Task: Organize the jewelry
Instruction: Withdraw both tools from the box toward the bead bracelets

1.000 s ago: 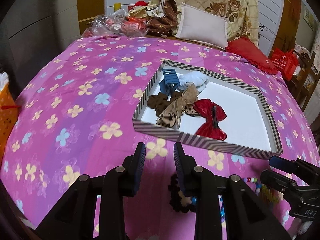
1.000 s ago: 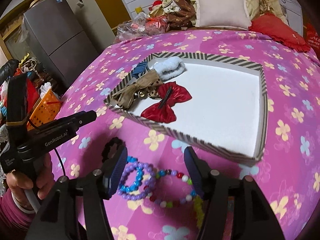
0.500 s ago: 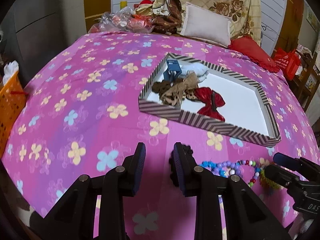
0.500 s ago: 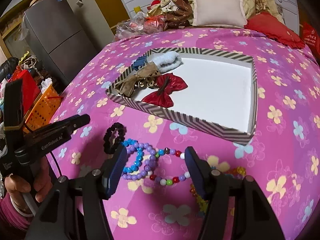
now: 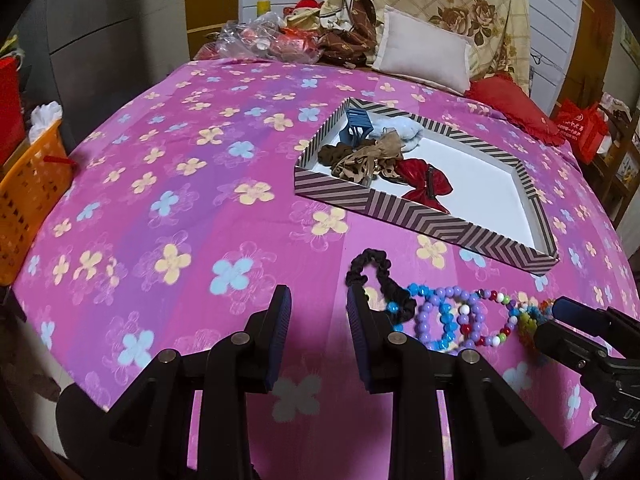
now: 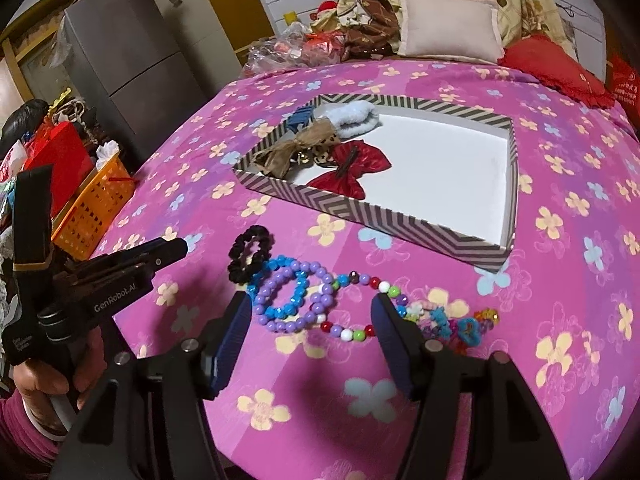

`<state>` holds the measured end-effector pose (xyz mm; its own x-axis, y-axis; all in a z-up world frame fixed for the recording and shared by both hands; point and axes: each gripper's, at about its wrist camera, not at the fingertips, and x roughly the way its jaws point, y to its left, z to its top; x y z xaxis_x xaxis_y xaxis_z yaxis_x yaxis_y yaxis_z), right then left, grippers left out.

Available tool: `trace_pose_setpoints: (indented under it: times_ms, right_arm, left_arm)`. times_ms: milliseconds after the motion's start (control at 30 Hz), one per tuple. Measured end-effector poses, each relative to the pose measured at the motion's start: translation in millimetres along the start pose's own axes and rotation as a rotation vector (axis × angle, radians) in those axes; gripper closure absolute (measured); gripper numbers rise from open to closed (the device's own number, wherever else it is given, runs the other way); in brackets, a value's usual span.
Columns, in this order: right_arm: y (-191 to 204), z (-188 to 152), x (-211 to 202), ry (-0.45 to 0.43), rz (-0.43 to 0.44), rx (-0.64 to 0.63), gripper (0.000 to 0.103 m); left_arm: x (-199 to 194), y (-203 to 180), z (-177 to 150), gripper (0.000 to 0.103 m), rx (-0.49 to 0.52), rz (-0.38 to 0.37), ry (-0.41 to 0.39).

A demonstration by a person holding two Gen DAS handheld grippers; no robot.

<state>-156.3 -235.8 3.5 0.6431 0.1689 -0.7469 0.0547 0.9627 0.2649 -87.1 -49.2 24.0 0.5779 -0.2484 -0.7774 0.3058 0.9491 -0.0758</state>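
A striped shallow box (image 5: 420, 218) (image 6: 360, 210) lies on the pink flowered bed. In its far left corner are a red bow (image 5: 426, 184) (image 6: 352, 168), a brown bow, a blue claw clip (image 5: 354, 126) and a pale blue fluffy scrunchie (image 6: 354, 118). In front of the box lie a black scrunchie (image 5: 372, 276) (image 6: 250, 254), blue and purple bead bracelets (image 5: 444, 320) (image 6: 294, 294) and a multicoloured bead string (image 6: 372, 280). My left gripper (image 5: 318, 300) is open and empty, left of the scrunchie. My right gripper (image 6: 310, 308) hangs open above the bracelets.
An orange basket (image 5: 28, 208) (image 6: 92, 208) stands off the bed's left side, beside a grey fridge (image 6: 132, 60). A white pillow (image 5: 424, 54), a red cushion (image 5: 516, 108) and bagged clutter sit at the head of the bed. The bed's near edge is just below both grippers.
Both grippers have drawn back from the box toward the near edge of the bed. The scrunchie and bracelets now show fully in front of them. Neither has taken hold of anything.
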Motion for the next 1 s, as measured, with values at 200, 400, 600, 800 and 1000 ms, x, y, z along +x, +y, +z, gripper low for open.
trace_pose_setpoints:
  times_ms: [200, 400, 600, 800, 1000]
  right_arm:
    - [5.6, -8.2, -17.2, -0.033, -0.002, -0.004, 0.035]
    - [6.9, -22.0, -29.5, -0.041, -0.021, -0.003, 0.035]
    - [0.8, -31.7, -35.1, -0.04, -0.032, 0.01, 0.035]
    - [-6.8, -38.2, -49.6, -0.059, -0.048, 0.021, 0.034]
    - [-17.6, -43.0, -62.6, -0.073, -0.057, 0.046, 0.029]
  left_arm:
    - [-16.0, -0.8, -11.0, 0.073, -0.009, -0.002, -0.012]
    - [-26.0, -4.6, -20.8, 0.073, -0.008, -0.031, -0.015]
    - [-26.4, -13.4, -27.4, 0.073, 0.006, -0.055, 0.0]
    - [-27.0, -29.7, -30.2, 0.073, 0.019, -0.082, 0.007]
    - [-26.3, -53.4, -35.4, 0.073, 0.064, -0.104, 0.022]
